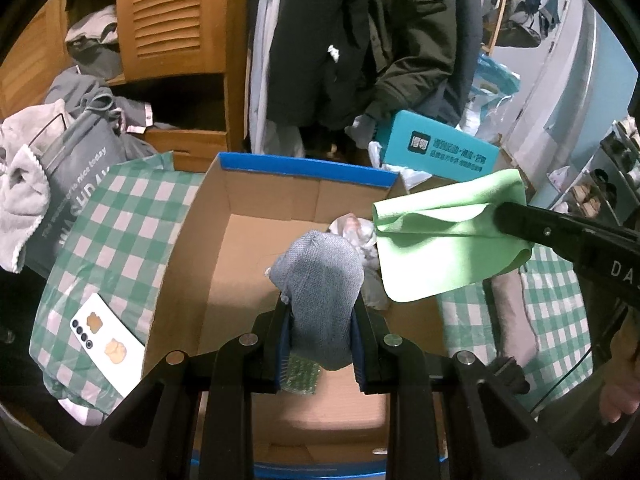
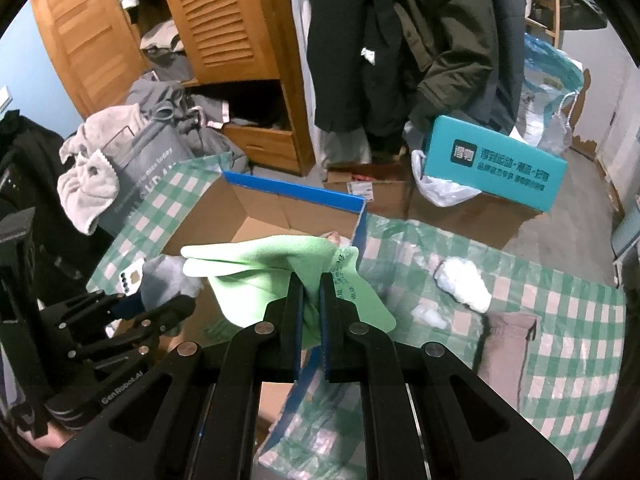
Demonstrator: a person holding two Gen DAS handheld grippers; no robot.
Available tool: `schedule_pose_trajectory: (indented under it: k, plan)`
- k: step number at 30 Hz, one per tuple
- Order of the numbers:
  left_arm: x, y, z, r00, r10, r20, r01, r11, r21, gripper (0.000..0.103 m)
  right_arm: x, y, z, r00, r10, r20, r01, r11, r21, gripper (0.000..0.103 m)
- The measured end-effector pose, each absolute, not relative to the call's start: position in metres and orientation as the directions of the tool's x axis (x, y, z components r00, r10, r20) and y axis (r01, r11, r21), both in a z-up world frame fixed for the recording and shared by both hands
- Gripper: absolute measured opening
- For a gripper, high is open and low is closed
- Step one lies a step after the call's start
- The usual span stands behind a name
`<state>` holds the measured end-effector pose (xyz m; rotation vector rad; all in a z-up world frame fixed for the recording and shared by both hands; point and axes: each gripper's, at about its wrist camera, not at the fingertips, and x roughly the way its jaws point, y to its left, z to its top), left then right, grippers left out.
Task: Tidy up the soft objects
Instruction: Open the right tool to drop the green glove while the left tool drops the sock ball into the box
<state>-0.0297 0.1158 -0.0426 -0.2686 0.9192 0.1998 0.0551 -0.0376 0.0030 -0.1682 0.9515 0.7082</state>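
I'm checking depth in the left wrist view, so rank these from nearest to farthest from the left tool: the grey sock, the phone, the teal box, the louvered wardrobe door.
1. Grey sock: clamped in the left tool, over the cardboard box.
2. Phone: low on the left, lying on the checked cloth.
3. Teal box: beyond the cardboard box, upper right.
4. Louvered wardrobe door: top left, at the back.

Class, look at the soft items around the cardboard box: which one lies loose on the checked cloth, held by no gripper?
The white fluffy wad, right of the box; the green cloth and grey sock are both gripped.
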Motion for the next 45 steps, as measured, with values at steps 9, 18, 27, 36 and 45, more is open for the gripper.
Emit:
schedule_pose_trajectory:
  k: [9,18,27,36,45]
  plan:
    - [-0.028,0.121,-0.052,0.565,0.071,-0.822,-0.304,0.944,-0.128,0.026,0.056,-0.017,-0.008,0.342,0.479,-0.809,-0.636,0.751,0.176,0.006]
    - [-0.027,0.131,-0.061,0.533,0.094,-0.841,-0.349,0.930,-0.118,0.029,0.056,0.000,-0.019,0.305,0.478,-0.823,-0.649,0.737,0.188,0.007]
    - [-0.027,0.136,-0.067,0.511,0.097,-0.854,-0.378,0.918,-0.122,0.041,0.059,0.006,-0.026,0.287,0.473,-0.833,-0.644,0.739,0.198,0.031]
    - [-0.026,0.129,-0.064,0.525,0.080,-0.847,-0.358,0.924,-0.135,0.042,0.062,-0.006,-0.025,0.302,0.464,-0.833,-0.619,0.760,0.199,0.049]
    - [-0.021,0.116,-0.060,0.537,0.061,-0.841,-0.327,0.935,-0.140,0.046,0.065,-0.027,-0.030,0.313,0.441,-0.841,-0.586,0.787,0.194,0.052]
